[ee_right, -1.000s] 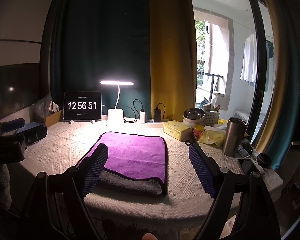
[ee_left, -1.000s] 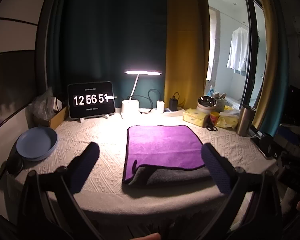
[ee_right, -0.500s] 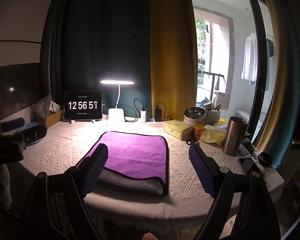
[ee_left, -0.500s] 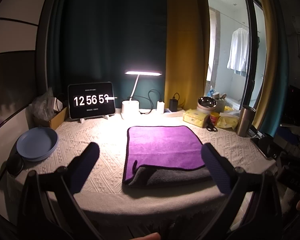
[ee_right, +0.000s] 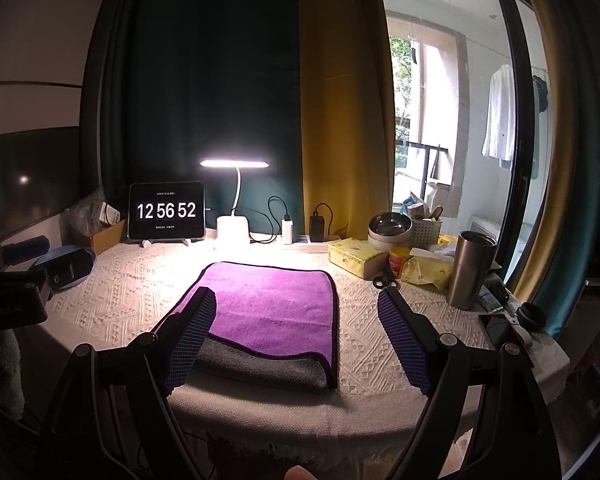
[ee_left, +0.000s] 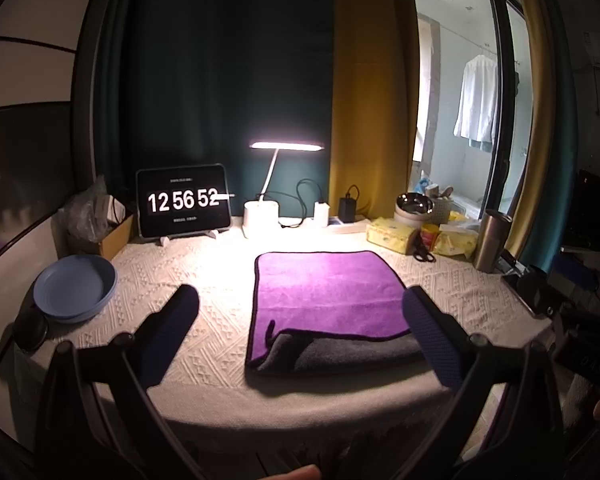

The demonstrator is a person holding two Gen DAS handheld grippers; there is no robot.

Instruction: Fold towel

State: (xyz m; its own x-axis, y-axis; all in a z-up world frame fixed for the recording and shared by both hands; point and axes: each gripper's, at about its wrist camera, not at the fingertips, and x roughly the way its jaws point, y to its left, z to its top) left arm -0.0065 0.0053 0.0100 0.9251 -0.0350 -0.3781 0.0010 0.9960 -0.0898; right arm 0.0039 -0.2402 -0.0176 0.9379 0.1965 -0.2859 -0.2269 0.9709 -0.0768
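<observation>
A purple towel (ee_left: 328,292) with a grey underside lies folded over on the white tablecloth (ee_left: 220,264), its near grey edge showing. It also shows in the right wrist view (ee_right: 268,308). My left gripper (ee_left: 300,312) is open and empty, held above the table's near edge in front of the towel. My right gripper (ee_right: 296,316) is open and empty, also held off the towel near the front edge. The left gripper's body (ee_right: 16,292) shows at the left of the right wrist view.
A blue plate (ee_left: 74,288) sits at the left. A clock tablet (ee_left: 183,200), a lit desk lamp (ee_left: 260,216) and chargers stand at the back. A steel tumbler (ee_right: 470,268), tissue packs (ee_right: 356,256), scissors (ee_right: 386,278) and a bowl (ee_right: 390,228) crowd the right.
Neither gripper nor the towel has visibly moved. Only the clock has advanced from 12 56 51 to 12 56 52.
</observation>
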